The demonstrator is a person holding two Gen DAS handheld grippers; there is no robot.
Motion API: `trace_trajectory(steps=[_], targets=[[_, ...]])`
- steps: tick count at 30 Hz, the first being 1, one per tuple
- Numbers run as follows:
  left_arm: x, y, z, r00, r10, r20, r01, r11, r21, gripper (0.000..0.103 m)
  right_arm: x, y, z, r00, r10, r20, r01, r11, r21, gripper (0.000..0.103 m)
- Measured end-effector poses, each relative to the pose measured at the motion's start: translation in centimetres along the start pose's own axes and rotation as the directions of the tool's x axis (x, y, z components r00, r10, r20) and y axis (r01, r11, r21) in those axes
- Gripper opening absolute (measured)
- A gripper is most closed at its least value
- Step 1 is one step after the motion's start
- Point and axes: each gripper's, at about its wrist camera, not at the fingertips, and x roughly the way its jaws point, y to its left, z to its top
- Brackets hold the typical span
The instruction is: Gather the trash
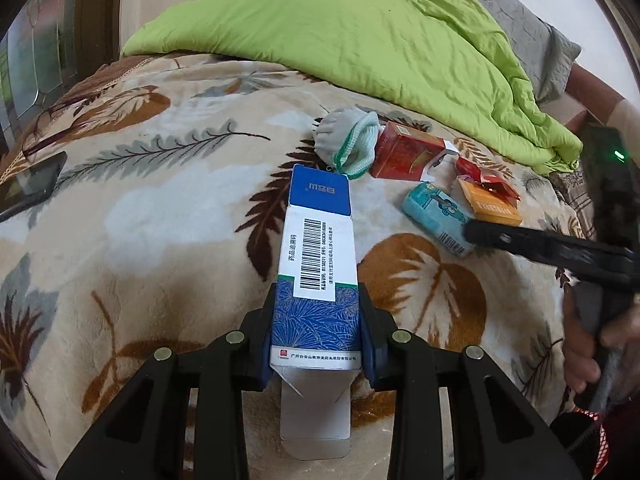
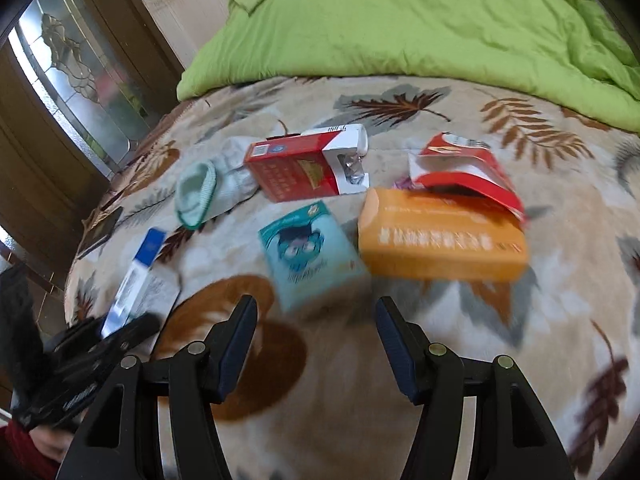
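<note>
A bed [image 1: 140,208] with a leaf-patterned blanket filled both views, a green quilt [image 1: 380,32] bunched across the top. The left tongs [image 1: 316,332] were pinched on a blue-and-white carton [image 1: 318,248] at lower centre. The right tongs [image 2: 316,320] were spread above the blanket, just below a teal packet [image 2: 310,248]; an orange box [image 2: 440,240] and a red pack [image 2: 300,168] lay beyond.

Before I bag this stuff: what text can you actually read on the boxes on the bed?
"药品追溯码", beside a barcode: white label on the blue and white box held in the left hand-held gripper.
Same box, bottom strip: company line, too small to read surely.
Same box, blue flap: logo upside down, unclear.
Orange box: white characters, blurred.
Red cigarette pack, teal packet: print unreadable.
</note>
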Motion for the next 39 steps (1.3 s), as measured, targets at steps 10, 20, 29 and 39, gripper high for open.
trace_trajectory(steps=[10,20,29,39], targets=[[0.8,-0.1,-0.1,1.000,0.017,0.010,-0.017,1.000,-0.001,0.032,4.7,2.6,2.3,0.991,-0.132,-0.028,0.125,0.976,-0.177,0.067],[0.7,-0.1,-0.1,0.999,0.024,0.031,-0.024,1.000,-0.007,0.032,0.1,3.1,-2.6,0.980,-0.184,0.077,0.192,0.975,-0.113,0.038],[-2.2,-2.3,-0.8,0.985,0.021,0.172,-0.035,0.996,0.080,0.032,-7.2,1.5,-8.1,0.961,-0.167,0.220,0.156,0.986,0.064,0.038],[-4.4,-6.5,-3.4,0.969,0.086,0.232,-0.137,0.967,0.215,0.032,-9.4,1.2,-8.9,0.941,-0.162,0.298,0.131,0.984,0.119,0.038]])
